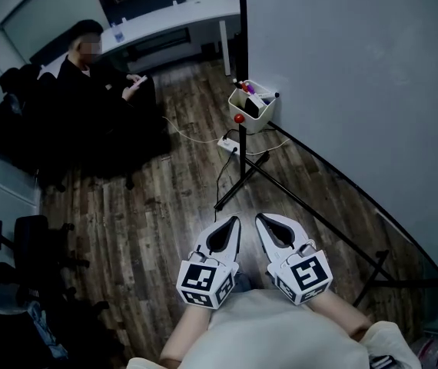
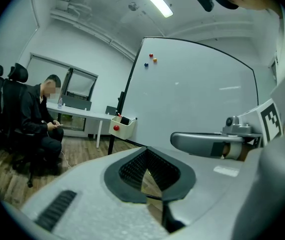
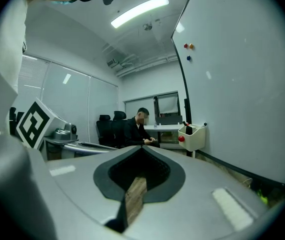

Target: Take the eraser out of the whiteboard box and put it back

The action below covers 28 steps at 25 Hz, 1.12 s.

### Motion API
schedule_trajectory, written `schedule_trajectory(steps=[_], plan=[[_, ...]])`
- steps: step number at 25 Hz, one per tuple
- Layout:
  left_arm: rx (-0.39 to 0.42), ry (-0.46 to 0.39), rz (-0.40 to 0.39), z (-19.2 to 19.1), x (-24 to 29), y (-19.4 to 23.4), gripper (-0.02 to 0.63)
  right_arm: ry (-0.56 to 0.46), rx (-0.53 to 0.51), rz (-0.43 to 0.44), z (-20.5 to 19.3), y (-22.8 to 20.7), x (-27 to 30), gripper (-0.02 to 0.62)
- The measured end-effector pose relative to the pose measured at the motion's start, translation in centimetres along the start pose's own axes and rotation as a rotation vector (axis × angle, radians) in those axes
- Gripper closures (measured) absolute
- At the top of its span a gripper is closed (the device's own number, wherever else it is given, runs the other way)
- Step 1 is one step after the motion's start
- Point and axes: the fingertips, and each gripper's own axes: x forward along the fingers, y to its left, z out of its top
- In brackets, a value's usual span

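Observation:
A cream whiteboard box (image 1: 256,108) hangs at the whiteboard's (image 1: 350,75) lower left edge, with a black eraser (image 1: 251,106) and markers standing in it. A red knob (image 1: 239,118) sits on its side. Both grippers are low in the head view, side by side and well short of the box. My left gripper (image 1: 230,223) and right gripper (image 1: 263,220) are shut and hold nothing. The box (image 2: 124,127) lies far ahead of the left gripper (image 2: 146,150). It also shows as a small box (image 3: 195,136) beyond the right gripper (image 3: 141,149).
The whiteboard's black stand legs (image 1: 296,198) spread over the wooden floor between me and the box. A white power strip (image 1: 228,144) with cables lies beneath the box. A person (image 1: 88,91) sits at the left by a white desk (image 1: 173,18). Black chairs (image 1: 19,237) stand at the left.

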Motion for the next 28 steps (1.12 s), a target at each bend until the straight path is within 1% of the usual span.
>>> schedule_trajectory(steps=[7, 18, 22, 28], plan=[[0.018, 0.022, -0.058, 1.7, 2.0, 3.4, 0.606, -0.01, 0.004, -0.063, 1.1, -0.7, 3.9, 0.589], [0.037, 0.039, -0.154, 3.9, 4.9, 8.5, 0.606, -0.034, 0.016, -0.205, 2.4, -2.7, 9.1, 0.589], [0.048, 0.047, -0.185, 4.5, 6.1, 9.9, 0.606, -0.045, 0.021, -0.25, 2.9, -3.6, 10.5, 0.589], [0.052, 0.052, -0.221, 5.2, 7.2, 11.5, 0.606, -0.046, 0.022, -0.293, 3.4, -4.1, 12.0, 0.589]])
